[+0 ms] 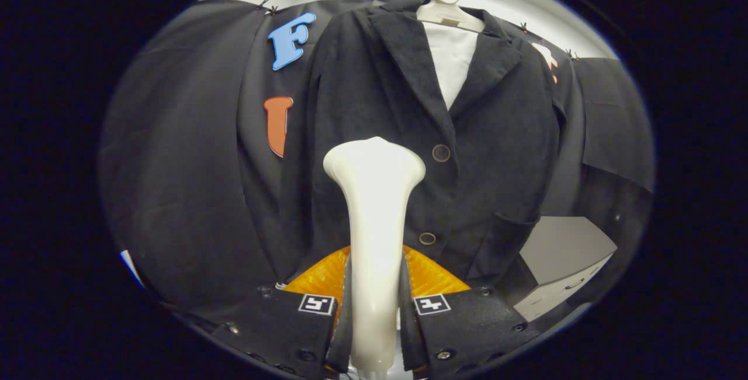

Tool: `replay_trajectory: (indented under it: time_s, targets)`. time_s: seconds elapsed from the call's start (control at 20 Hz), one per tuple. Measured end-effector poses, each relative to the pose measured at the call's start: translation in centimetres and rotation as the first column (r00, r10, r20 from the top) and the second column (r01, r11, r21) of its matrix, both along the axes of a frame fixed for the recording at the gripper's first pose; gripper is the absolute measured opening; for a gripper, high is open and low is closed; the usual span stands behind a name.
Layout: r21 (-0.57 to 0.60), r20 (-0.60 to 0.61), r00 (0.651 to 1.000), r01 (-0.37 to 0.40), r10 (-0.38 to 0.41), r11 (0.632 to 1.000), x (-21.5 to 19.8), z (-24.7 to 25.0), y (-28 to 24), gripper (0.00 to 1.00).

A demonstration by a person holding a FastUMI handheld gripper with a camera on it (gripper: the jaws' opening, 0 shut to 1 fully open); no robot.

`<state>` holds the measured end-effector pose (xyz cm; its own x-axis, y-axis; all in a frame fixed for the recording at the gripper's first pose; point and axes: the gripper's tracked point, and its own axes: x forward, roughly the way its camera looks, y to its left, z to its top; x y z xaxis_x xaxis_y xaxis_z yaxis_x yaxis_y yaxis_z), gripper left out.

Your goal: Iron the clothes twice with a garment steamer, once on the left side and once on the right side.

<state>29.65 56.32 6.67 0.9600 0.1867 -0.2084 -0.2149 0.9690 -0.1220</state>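
We see our tongs [374, 310] clamped on the handle of a white garment steamer [374, 204], its head raised before the left front of a dark jacket [497, 134] on a pale hanger [447, 11], with no legible brand or label anywhere.

My claw [374, 310] has both fingers pressed on the white steamer [374, 216], whose flared head stands up against the dark jacket [380, 111]. What carries the jacket is a white hanger [447, 11] at the top, with a white panel [450, 64] in the open collar. A grey cabinet [564, 263] stands low beside the jacket's hem.
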Motion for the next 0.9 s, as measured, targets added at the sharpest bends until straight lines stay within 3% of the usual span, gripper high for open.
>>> replay_trajectory:
  time_s: [0.9]
  targets:
    - [-0.081, -0.157, 0.987, 0.004, -0.017, 0.997, -0.4, -10.8, -1.7, 0.36]
